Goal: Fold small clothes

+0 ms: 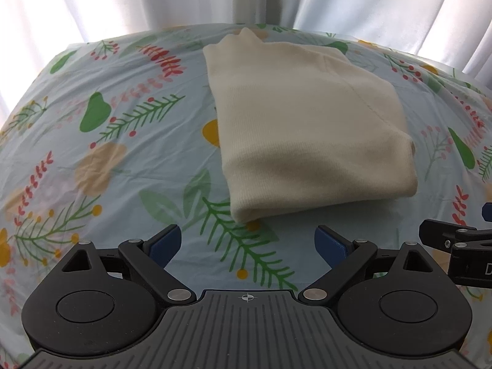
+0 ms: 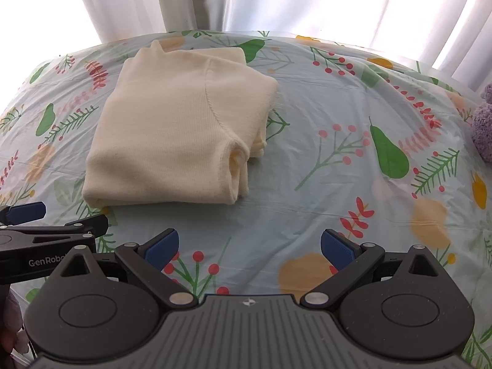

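Cut off at the right-wrist view's right edge: a purple fuzzy item, kind unreadable. Hidden beneath the folded cream garment: part of the floral cloth. Clipped at the frame edge: the left hand-held gripper, lettering partly covered.

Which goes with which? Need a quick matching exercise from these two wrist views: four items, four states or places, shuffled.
Items:
1. cream sweater
2. left gripper
3. purple fuzzy item
4. floral tablecloth

States or places:
A. open, holding nothing
B. far right edge of the right wrist view
C. folded, lying flat
D. spread under everything, pear and berry print

Pairs: 1-C, 2-A, 3-B, 4-D

The right gripper is open as well.
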The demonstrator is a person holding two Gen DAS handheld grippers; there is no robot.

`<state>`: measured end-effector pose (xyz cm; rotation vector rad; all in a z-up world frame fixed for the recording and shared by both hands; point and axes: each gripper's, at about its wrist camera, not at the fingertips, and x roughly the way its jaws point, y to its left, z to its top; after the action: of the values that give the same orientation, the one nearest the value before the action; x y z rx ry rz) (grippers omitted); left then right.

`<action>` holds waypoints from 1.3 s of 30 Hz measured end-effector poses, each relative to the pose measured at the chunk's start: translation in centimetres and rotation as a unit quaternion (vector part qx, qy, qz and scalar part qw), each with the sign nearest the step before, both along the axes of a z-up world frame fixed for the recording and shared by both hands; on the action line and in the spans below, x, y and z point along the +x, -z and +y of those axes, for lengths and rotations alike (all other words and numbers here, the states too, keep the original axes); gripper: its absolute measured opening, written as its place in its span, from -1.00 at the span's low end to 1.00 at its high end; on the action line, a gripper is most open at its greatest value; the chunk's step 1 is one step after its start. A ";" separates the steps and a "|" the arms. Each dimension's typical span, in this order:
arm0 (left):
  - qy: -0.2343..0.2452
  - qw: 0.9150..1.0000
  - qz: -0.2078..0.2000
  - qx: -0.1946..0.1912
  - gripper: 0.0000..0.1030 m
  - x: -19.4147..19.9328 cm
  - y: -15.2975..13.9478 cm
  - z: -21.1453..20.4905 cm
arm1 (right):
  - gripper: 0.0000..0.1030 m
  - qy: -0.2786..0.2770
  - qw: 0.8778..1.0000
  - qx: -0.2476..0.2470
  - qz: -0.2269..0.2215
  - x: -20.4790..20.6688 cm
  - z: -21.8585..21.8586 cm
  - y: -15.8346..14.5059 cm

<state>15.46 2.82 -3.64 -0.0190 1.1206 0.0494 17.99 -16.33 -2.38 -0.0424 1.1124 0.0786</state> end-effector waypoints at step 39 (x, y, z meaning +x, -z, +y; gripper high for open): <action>0.001 1.000 -0.001 0.006 0.88 0.3 0.1 0.0 | 0.92 0.002 1.000 -0.003 0.001 0.6 -0.3 -0.1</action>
<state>15.76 2.78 -3.72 -0.0075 1.1186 0.0536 18.56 -16.60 -2.31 -0.0458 1.1139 0.0710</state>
